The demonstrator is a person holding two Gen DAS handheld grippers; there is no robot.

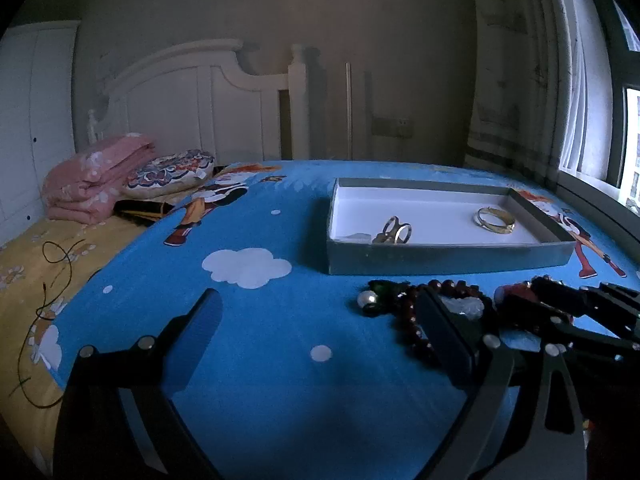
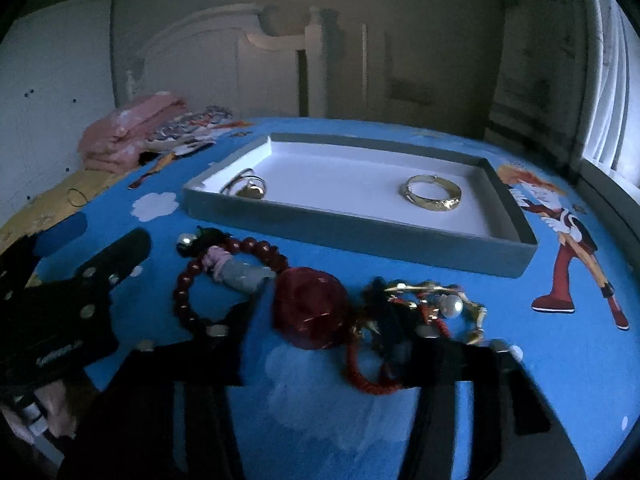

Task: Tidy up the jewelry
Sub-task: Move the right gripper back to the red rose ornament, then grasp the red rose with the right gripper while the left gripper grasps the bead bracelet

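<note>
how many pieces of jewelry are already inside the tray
2. A gold bangle lies toward the tray's right end, and a looped silver-and-gold piece sits in its near left corner. Its front wall may hide something small.

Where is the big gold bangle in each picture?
Left wrist view: the gold bangle lies at the right end of the tray, right of centre.
Right wrist view: the gold bangle lies in the tray's right part, upper right of centre.
Shared landmark: the gold rings at the tray's left end.
</note>
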